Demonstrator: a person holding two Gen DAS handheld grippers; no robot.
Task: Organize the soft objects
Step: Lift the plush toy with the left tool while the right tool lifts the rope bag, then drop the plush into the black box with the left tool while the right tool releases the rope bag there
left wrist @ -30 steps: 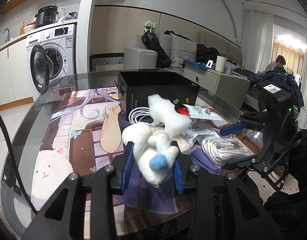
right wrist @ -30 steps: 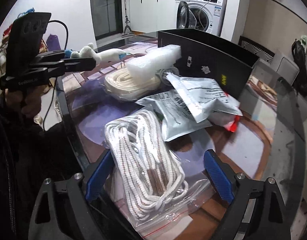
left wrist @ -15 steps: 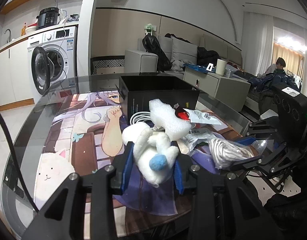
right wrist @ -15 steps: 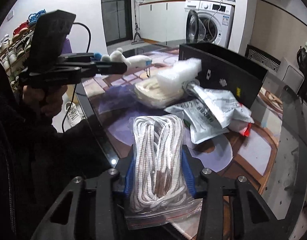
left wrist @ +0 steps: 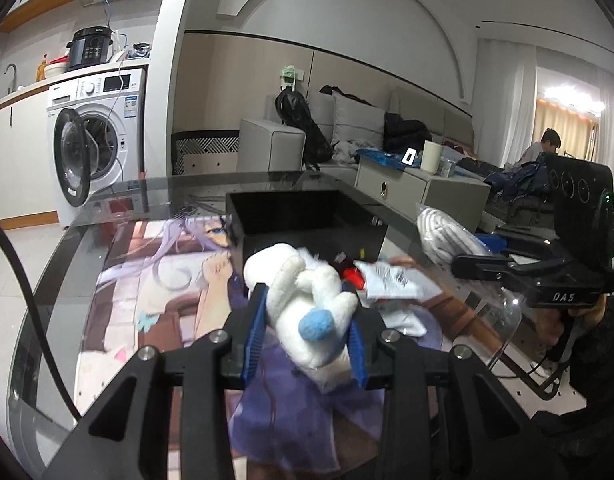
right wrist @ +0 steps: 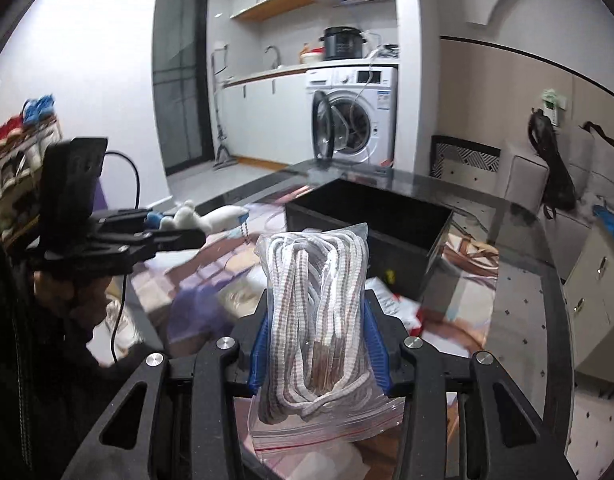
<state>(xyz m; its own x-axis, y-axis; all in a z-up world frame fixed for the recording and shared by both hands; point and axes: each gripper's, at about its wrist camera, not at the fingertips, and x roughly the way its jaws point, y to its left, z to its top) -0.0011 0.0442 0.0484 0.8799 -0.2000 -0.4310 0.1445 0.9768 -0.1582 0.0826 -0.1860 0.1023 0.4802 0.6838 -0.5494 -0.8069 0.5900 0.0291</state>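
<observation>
Clamped between my left gripper [left wrist: 307,330] fingers sits a white plush toy [left wrist: 307,300] with a blue tail; my right gripper [right wrist: 319,344] squeezes a bagged white rope coil [right wrist: 317,312], black box [right wrist: 371,216] at twelve o'clock.

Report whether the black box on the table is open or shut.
Open. The black box has no lid on top, and its dark interior walls show from both wrist views. Nothing is visible inside.
</observation>
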